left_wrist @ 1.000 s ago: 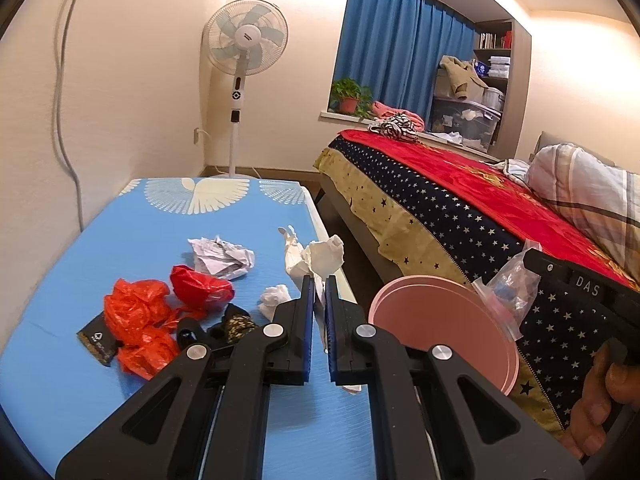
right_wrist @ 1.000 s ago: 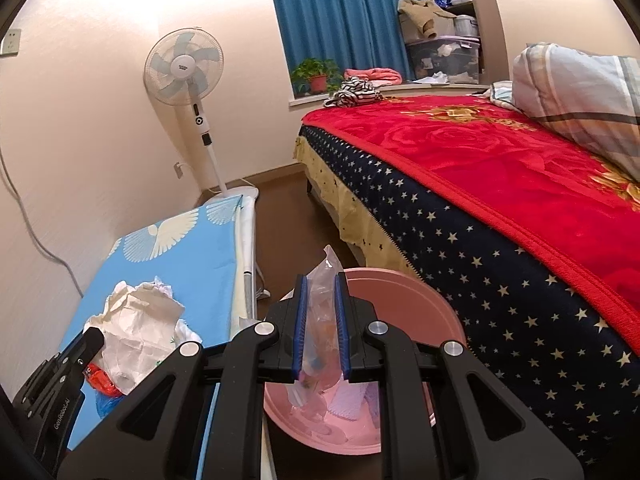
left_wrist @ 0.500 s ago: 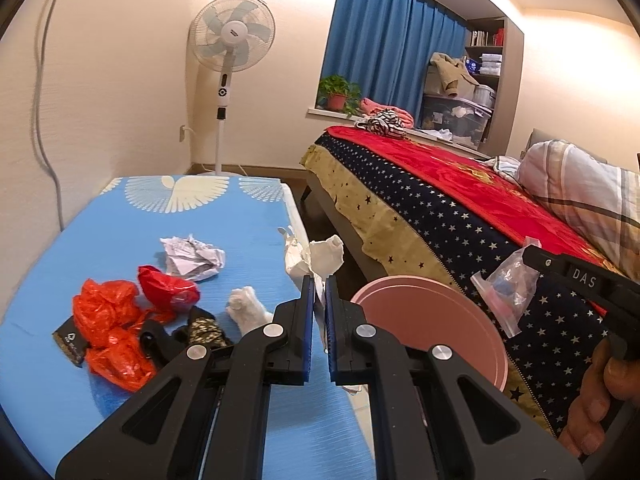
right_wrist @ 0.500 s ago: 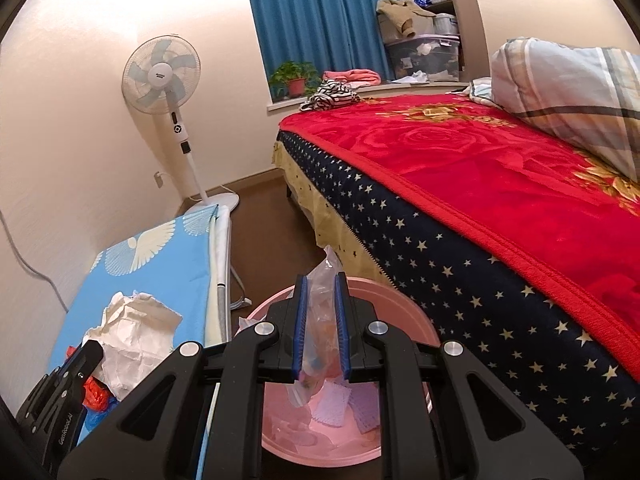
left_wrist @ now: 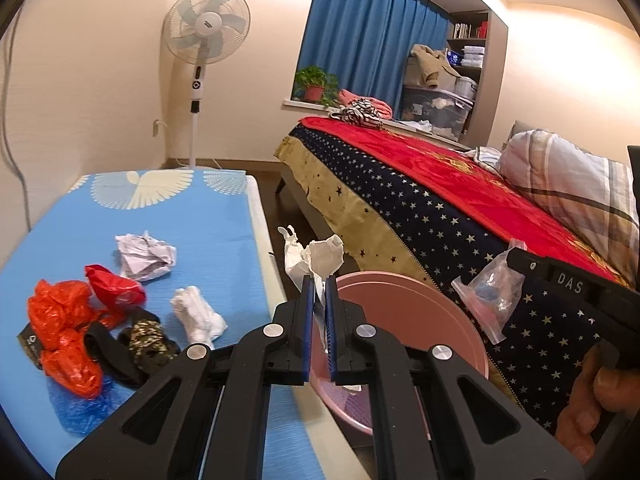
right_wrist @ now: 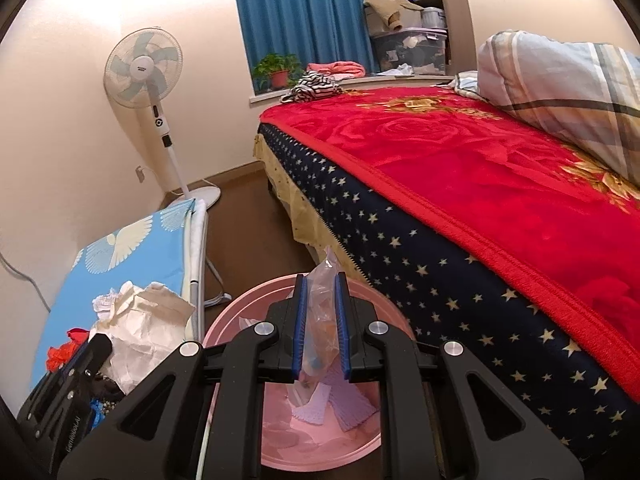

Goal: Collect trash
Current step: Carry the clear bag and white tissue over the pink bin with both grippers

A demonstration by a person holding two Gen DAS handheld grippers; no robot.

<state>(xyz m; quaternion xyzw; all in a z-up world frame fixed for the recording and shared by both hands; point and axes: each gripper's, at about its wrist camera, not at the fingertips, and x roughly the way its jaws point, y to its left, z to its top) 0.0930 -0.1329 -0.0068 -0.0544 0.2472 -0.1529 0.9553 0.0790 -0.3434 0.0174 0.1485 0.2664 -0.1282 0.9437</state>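
Pink bin (right_wrist: 240,320) now sits squarely beneath both loaded grippers.

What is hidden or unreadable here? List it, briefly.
- Bin floor: right view, partly covered by the right gripper and its clear bag.
- Bag contents: both views, too small to identify.
- Dark items beside the orange bags: left view, too small to name.
- Bin base: left view, behind the left gripper.

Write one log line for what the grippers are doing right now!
left gripper: shut on crumpled paper | right gripper: shut on clear plastic bag | pink bin: below
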